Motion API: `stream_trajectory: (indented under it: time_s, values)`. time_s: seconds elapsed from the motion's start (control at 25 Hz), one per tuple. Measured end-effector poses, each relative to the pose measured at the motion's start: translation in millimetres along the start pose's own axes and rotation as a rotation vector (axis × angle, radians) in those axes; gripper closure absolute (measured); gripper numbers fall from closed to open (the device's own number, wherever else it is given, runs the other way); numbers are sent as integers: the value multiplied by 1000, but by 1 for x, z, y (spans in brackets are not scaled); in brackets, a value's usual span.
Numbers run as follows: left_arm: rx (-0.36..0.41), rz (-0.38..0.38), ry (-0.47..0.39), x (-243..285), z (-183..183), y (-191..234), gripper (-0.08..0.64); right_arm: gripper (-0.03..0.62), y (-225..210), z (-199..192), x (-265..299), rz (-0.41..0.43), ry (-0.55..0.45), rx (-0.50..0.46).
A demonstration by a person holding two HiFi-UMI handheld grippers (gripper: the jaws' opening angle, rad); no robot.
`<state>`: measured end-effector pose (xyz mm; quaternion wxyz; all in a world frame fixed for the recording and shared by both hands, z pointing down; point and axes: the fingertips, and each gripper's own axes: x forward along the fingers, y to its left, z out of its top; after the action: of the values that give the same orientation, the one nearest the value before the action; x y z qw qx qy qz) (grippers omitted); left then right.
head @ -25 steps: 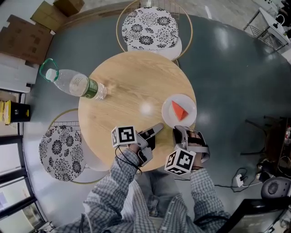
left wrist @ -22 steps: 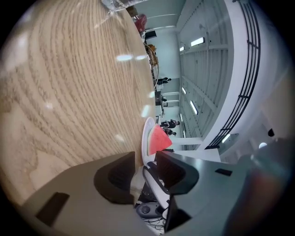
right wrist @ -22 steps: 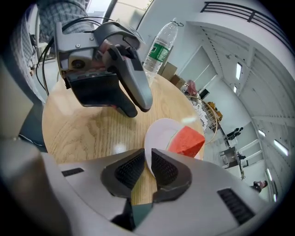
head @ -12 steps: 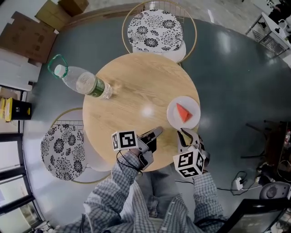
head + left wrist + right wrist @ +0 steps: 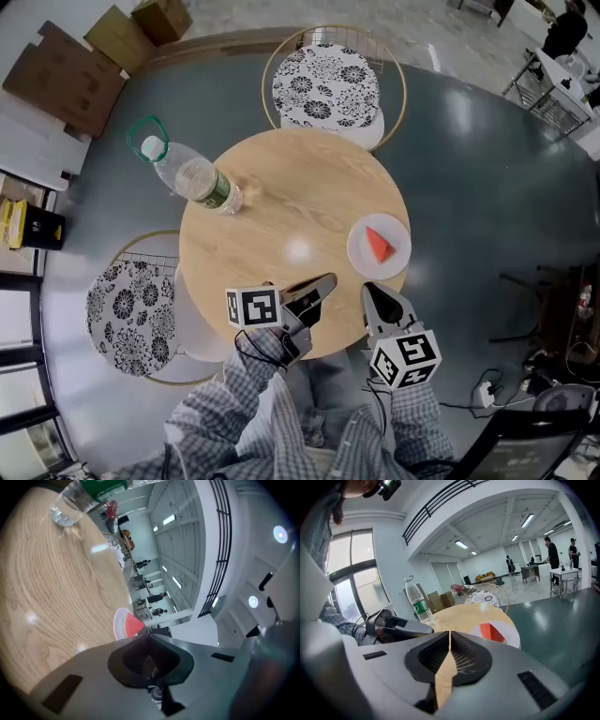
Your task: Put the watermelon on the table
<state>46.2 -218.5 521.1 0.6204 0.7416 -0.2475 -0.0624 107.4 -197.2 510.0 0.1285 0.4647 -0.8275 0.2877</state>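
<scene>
On the counter's [image 5: 281,197] right edge, the watermelon [image 5: 377,244] lies just ahead of the right gripper [image 5: 369,290], farther from the left gripper [image 5: 328,279]; both jaws clenched empty.

- The left gripper [image 5: 319,283] is pointing toward two o'clock, its jaws pressing together with nothing between them.
- The right gripper [image 5: 373,295] is pointing toward eleven o'clock, jaws likewise meeting.
</scene>
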Motion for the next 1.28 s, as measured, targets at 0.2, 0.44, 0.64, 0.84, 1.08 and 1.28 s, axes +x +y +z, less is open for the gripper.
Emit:
stream_trajectory:
  time_s: [0.2, 0.44, 0.64, 0.84, 1.08, 1.28]
  values:
    - [87, -21, 6, -21, -2, -31, 552, 574, 19, 19, -15, 22, -45, -4]
    - [183, -7, -7, -54, -2, -60, 552, 574, 35, 41, -31, 34, -96, -10]
    - [277, -30, -39, -73, 6, -87, 552, 575, 53, 63, -40, 61, -150, -2]
    - [346, -63, -83, -87, 15, -113, 552, 575, 70, 87, -47, 97, -218, -13]
    - [455, -76, -102, -97, 13, -136, 552, 580, 87, 105, -55, 136, -264, -51]
    - [465, -115, -113, -102, 9, -148, 552, 583, 96, 109, -60, 148, -286, -37]
